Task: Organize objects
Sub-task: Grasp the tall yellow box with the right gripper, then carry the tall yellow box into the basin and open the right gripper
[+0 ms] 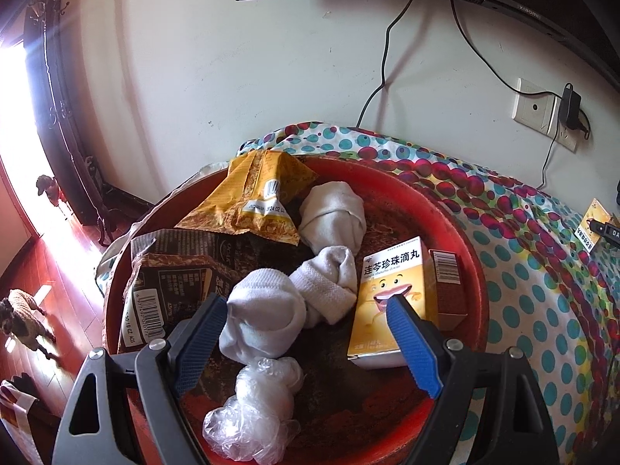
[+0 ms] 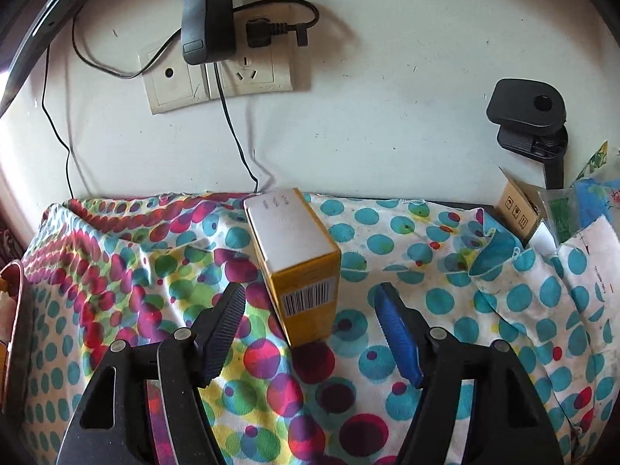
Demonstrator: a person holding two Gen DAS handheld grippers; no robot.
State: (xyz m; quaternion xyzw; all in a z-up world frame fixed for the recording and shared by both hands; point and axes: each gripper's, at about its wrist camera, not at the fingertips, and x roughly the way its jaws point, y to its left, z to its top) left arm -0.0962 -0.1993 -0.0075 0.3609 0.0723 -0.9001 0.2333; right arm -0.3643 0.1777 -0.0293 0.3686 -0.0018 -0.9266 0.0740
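So the biggest thing here is the polka-dot cloth (image 2: 387, 240) draped over the table against the wall, and on its left sits a round red tray (image 1: 457, 232) that's already pretty crowded. In the tray, going down in size: a dark snack bag (image 1: 170, 283) at the left, a yellow bag (image 1: 255, 197) at the back, three rolled white socks (image 1: 263, 321) in the middle, a crumpled plastic wad (image 1: 252, 418) at the front, and a yellow medicine box (image 1: 391, 298) standing at the right with a small brown box (image 1: 449, 290) just beside it. The left gripper (image 1: 306, 306) hovers over the tray with its jaws wide and nothing in them, roughly straddling the nearest sock. The right gripper (image 2: 310, 298) is also spread wide and empty, lined up on a second yellow box (image 2: 298, 255) that stands tilted on the cloth, well apart from the tray. My guess is that box goes in the tray next. Risk: it's sitting on wrinkly fabric and already leaning, so a finger bumping it before the squeeze could tip it over. Also the tray's full enough that dropping it in could knock the standing boxes down
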